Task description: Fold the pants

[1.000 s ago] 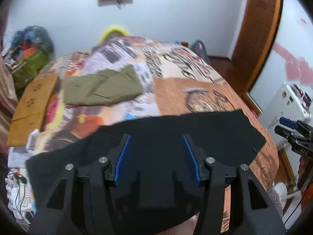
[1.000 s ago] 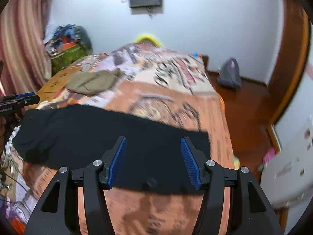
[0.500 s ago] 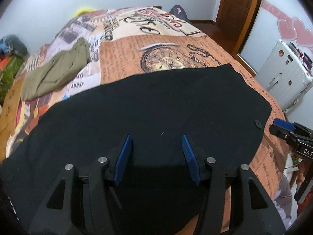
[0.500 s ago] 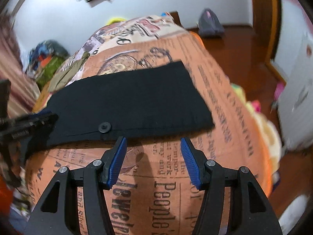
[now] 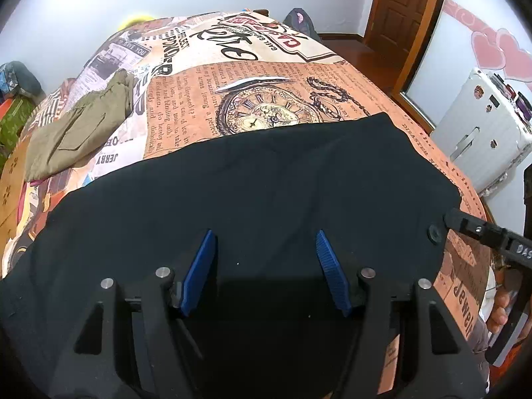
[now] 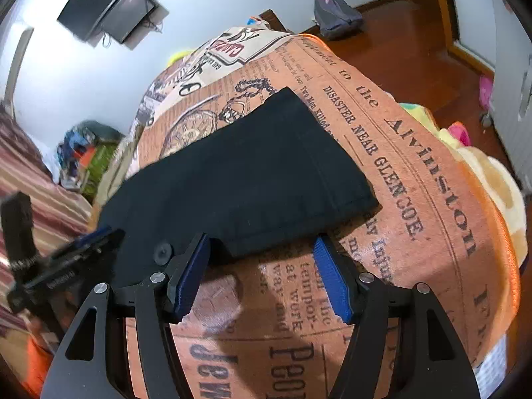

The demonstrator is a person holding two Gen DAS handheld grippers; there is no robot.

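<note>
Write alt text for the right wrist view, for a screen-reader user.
The open right gripper hovers at the near edge of black pants lying flat on a newspaper-print bedspread, gripping nothing. The left gripper reaches in from the left by the pants' button.

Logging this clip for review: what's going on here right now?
A person with a two-finger tool in each hand is working on a pair of black fabric pants spread flat across a bed with a newspaper-print orange cover. The left tool hovers open over the middle of the pants. The right tool is open at the waistband edge near the black round button, gripping nothing yet. Folded olive-green pants lie farther back.
</note>
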